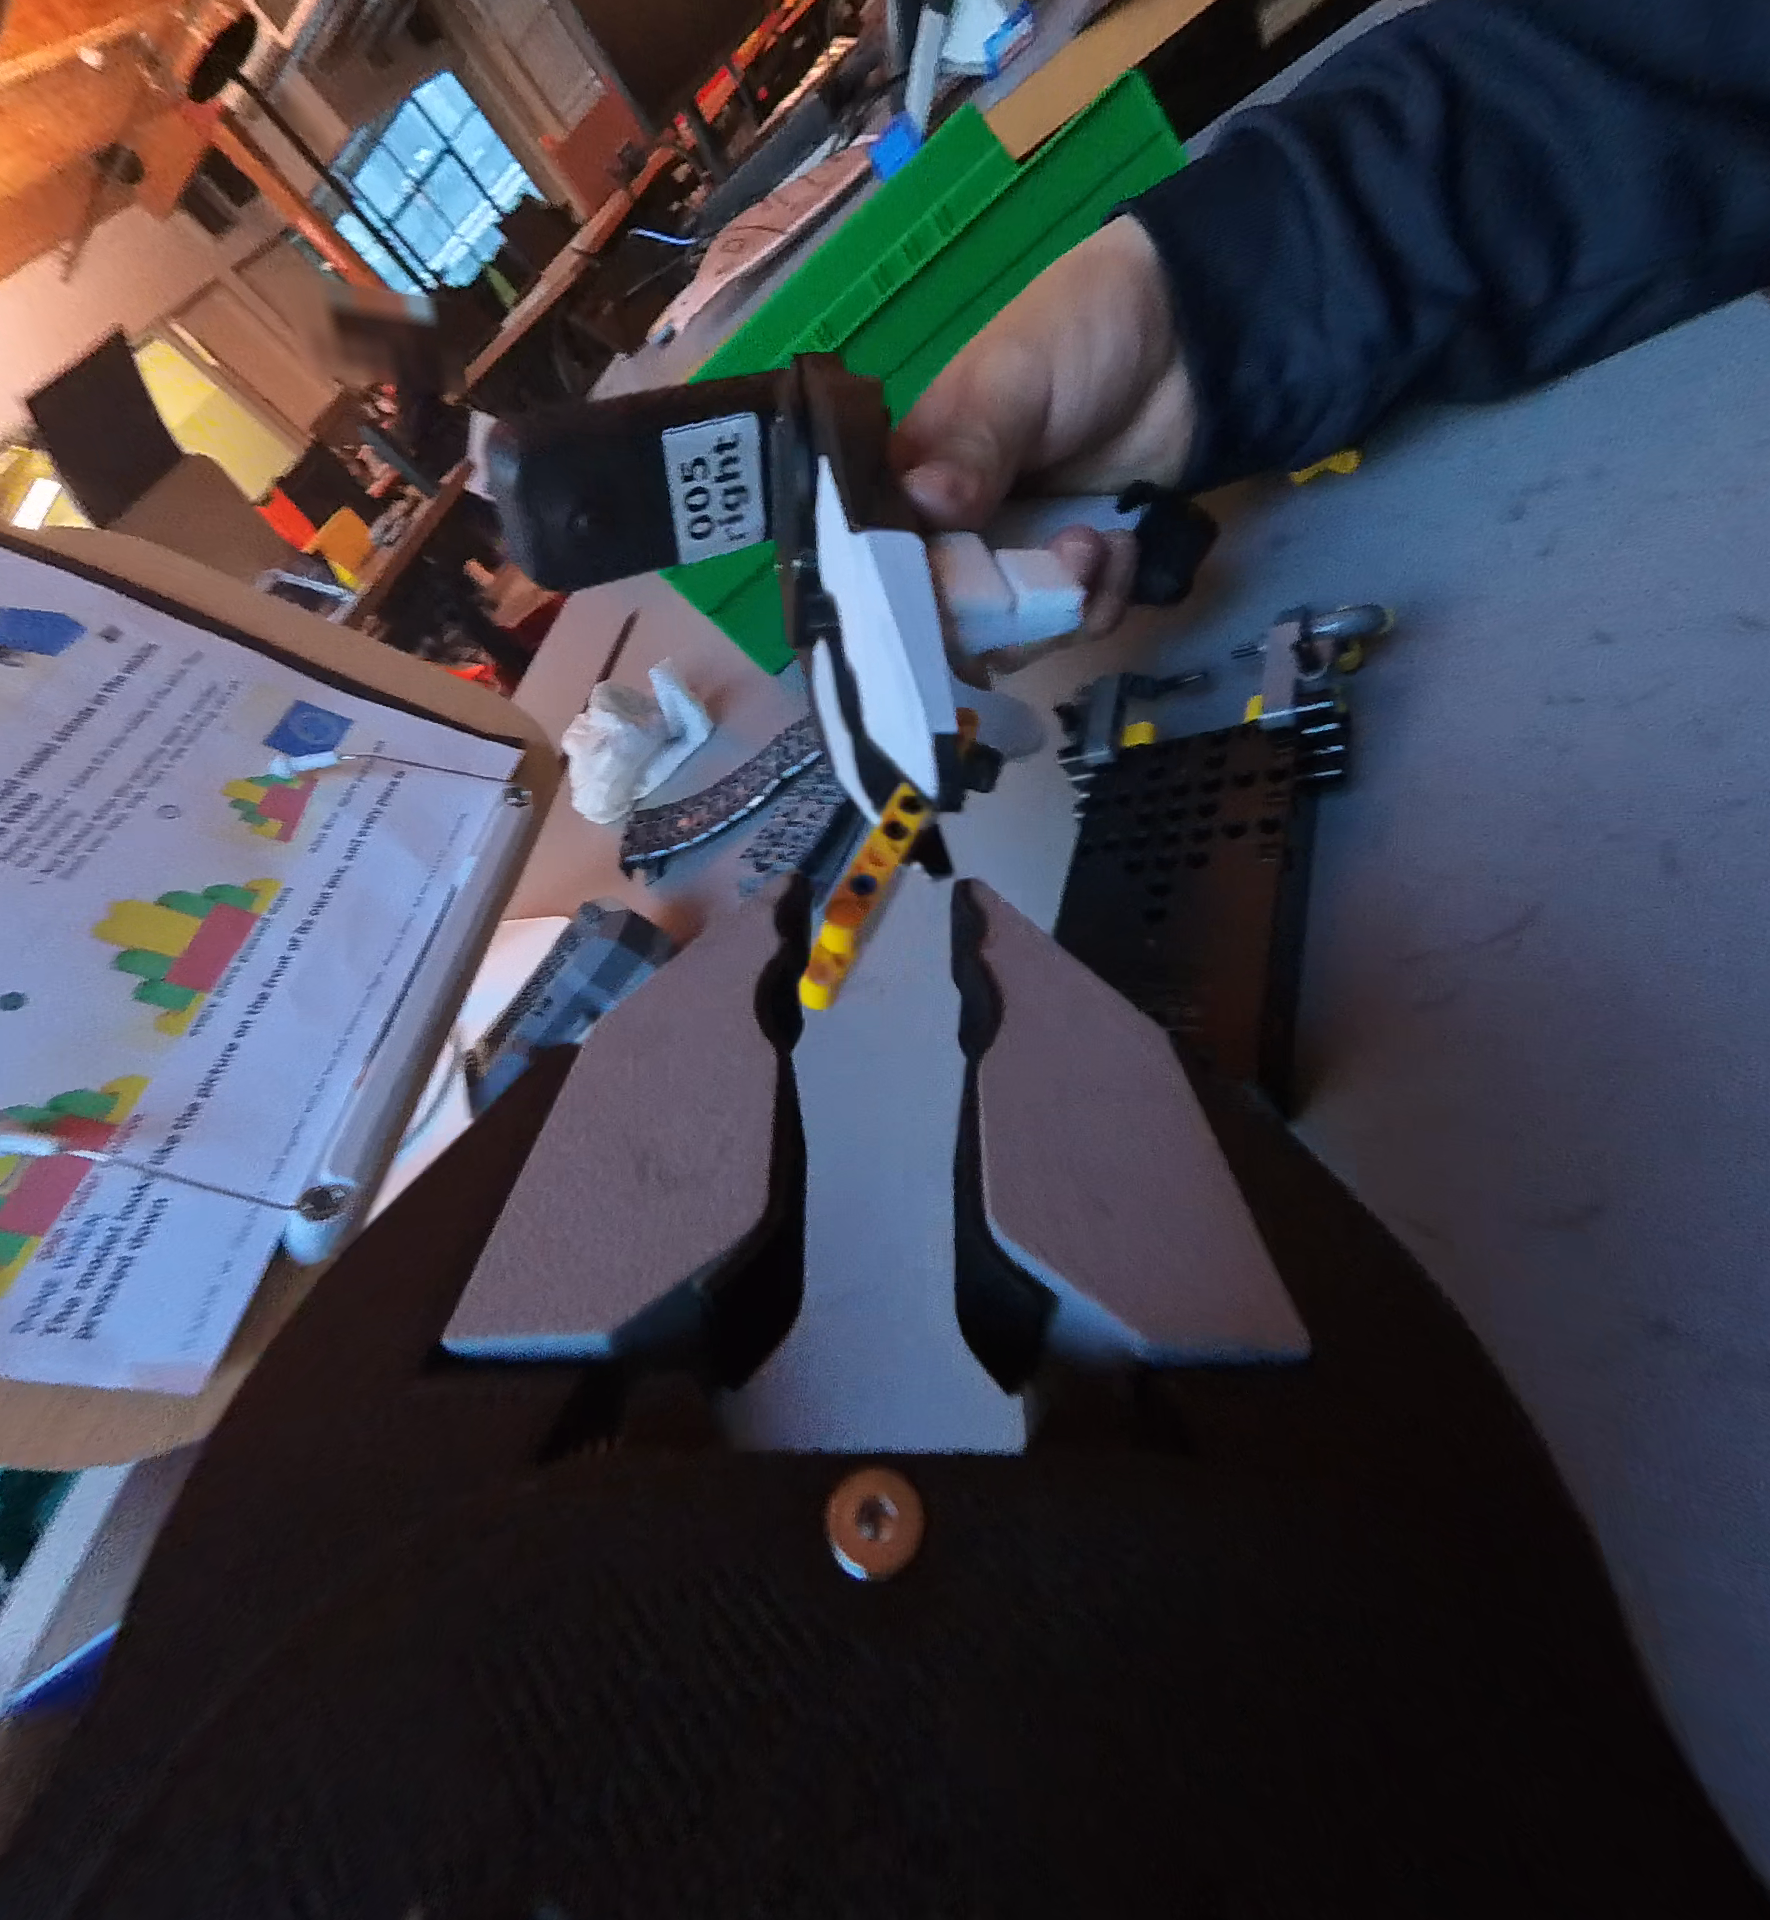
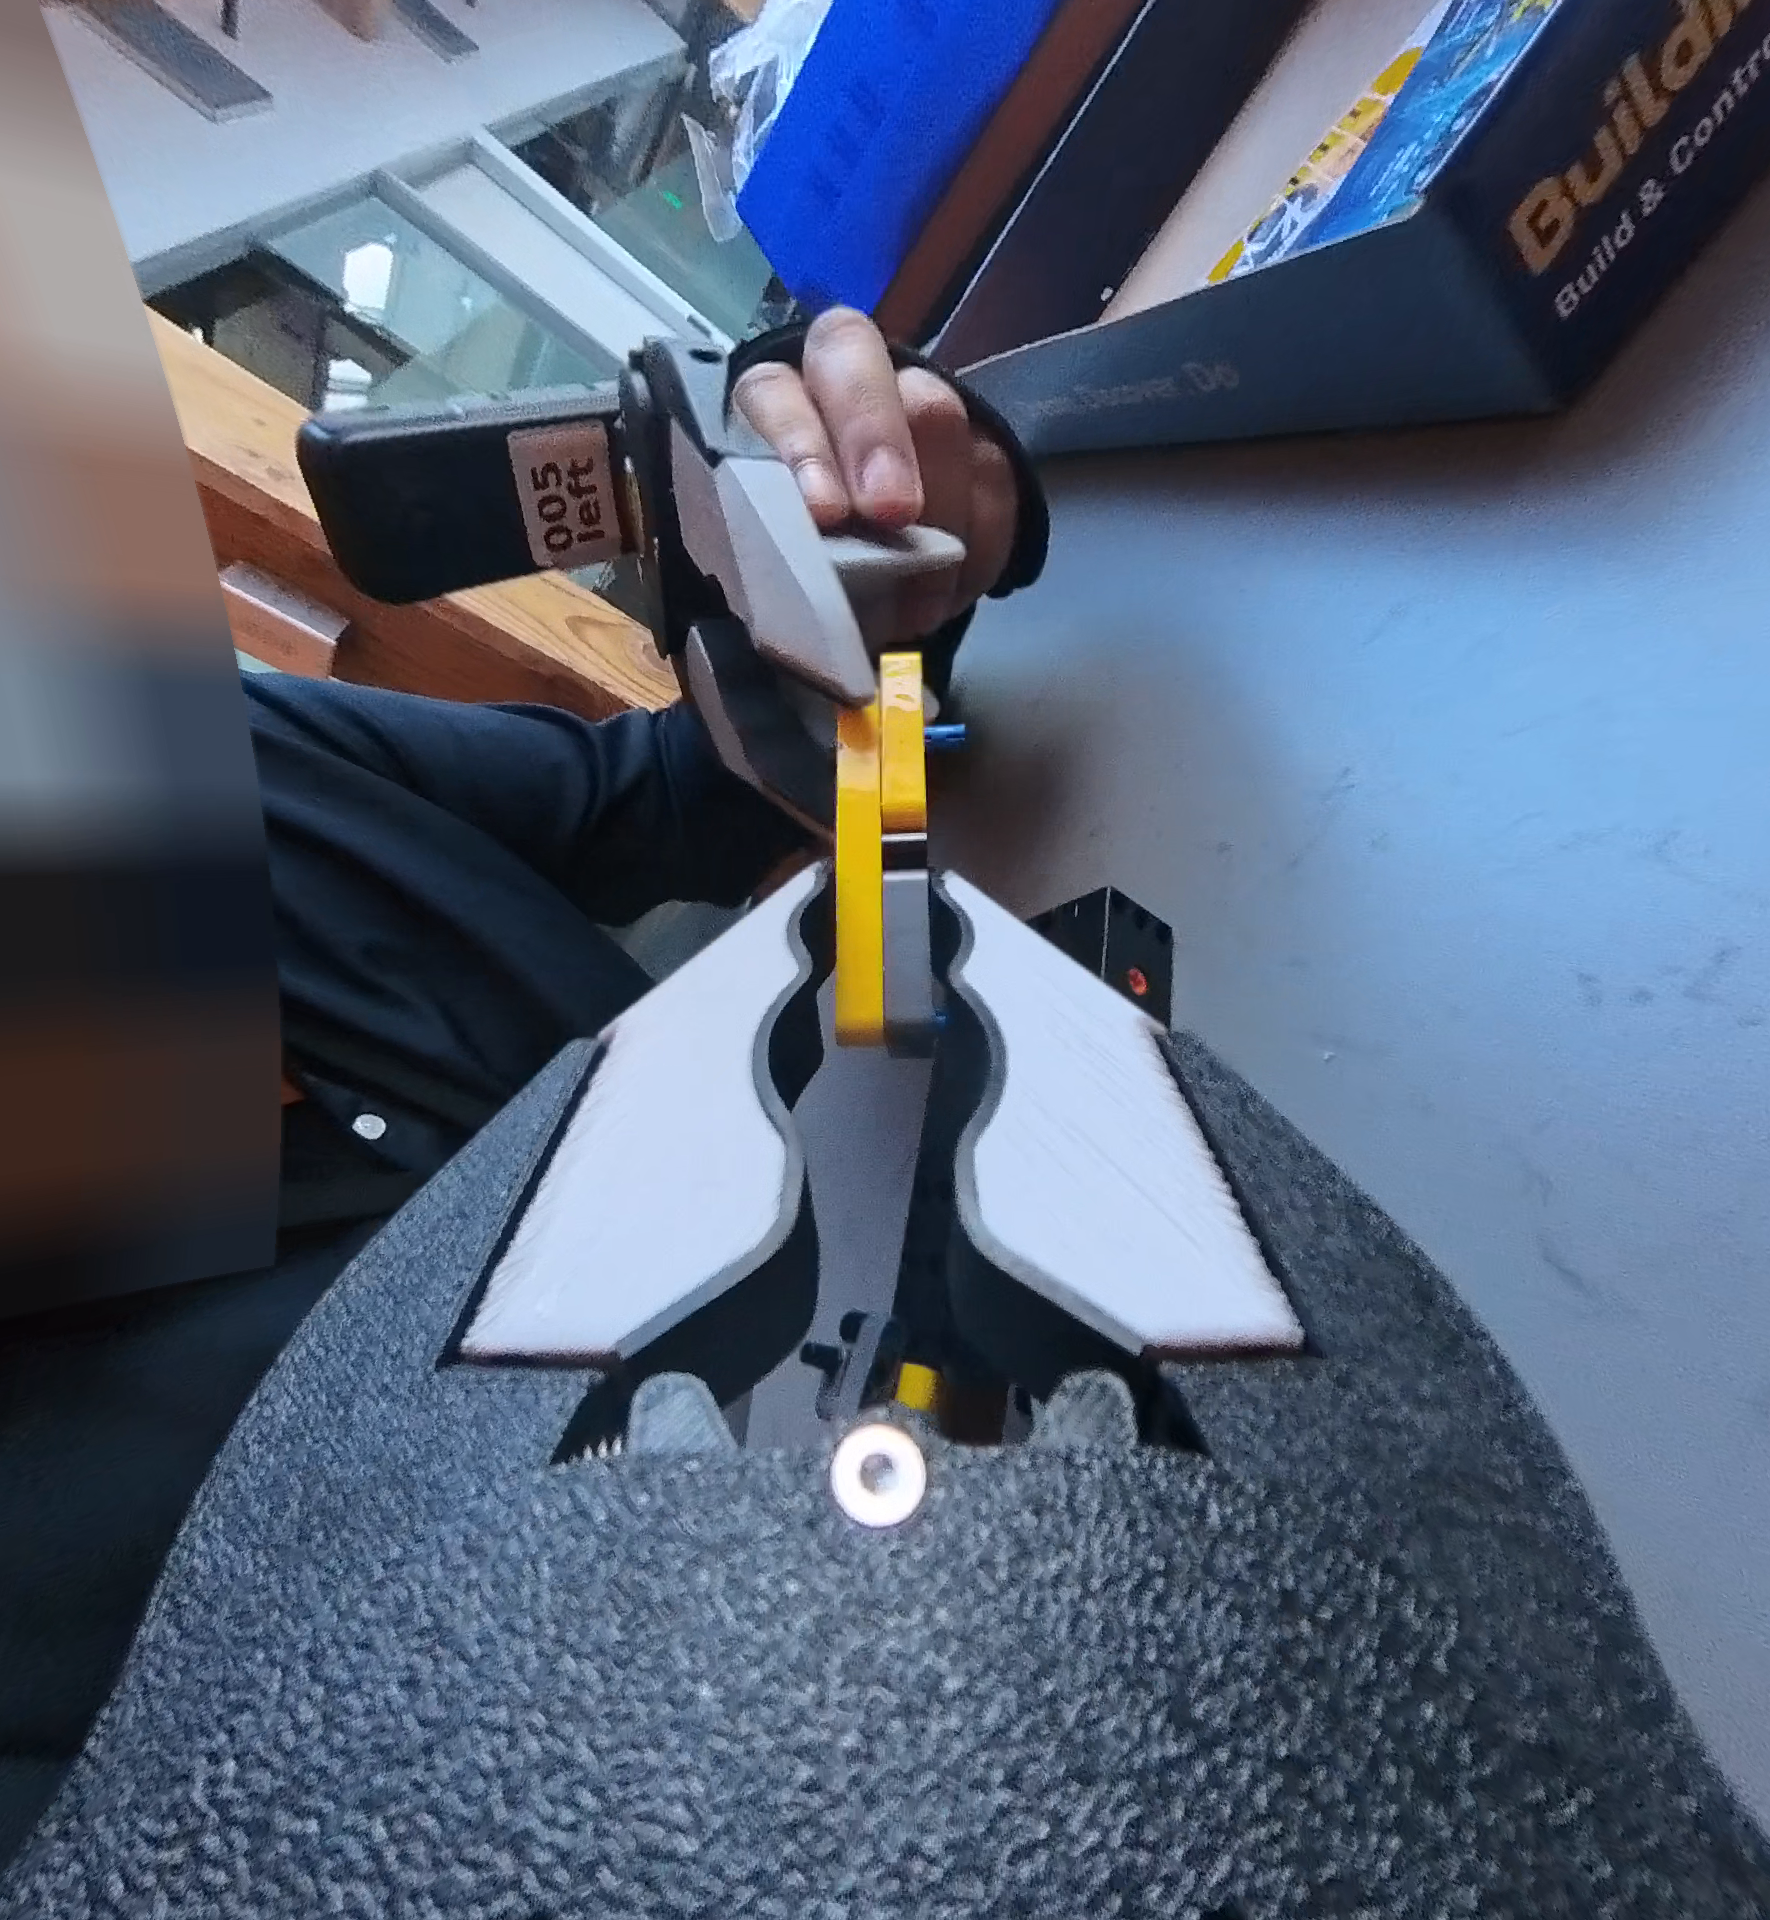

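My right gripper (image 2: pixel 879 909) is shut on a small assembly of a yellow beam (image 2: pixel 858 914) and a grey beam (image 2: pixel 905 966) pressed side by side, held above the grey table (image 2: pixel 1432 831). In the left wrist view the right gripper (image 1: pixel 922 810) holds the yellow holed beam (image 1: pixel 845 935) pointing down at me. My left gripper (image 1: pixel 876 904) is open, and the beam's free end sits between its fingertips, close to the left one. In the right wrist view the left gripper (image 2: pixel 860 717) meets the far end of the yellow beam.
A black perforated plate assembly (image 1: pixel 1193 894) lies on the table to the right. Green plates (image 1: pixel 922 260) lie behind it. A printed sheet on cardboard (image 1: pixel 185 935), crumpled white paper (image 1: pixel 621 748) and a curved track piece (image 1: pixel 725 800) are at the left. A dark box (image 2: pixel 1483 270) stands at the back. Less than 4 cm separates the two grippers' tips.
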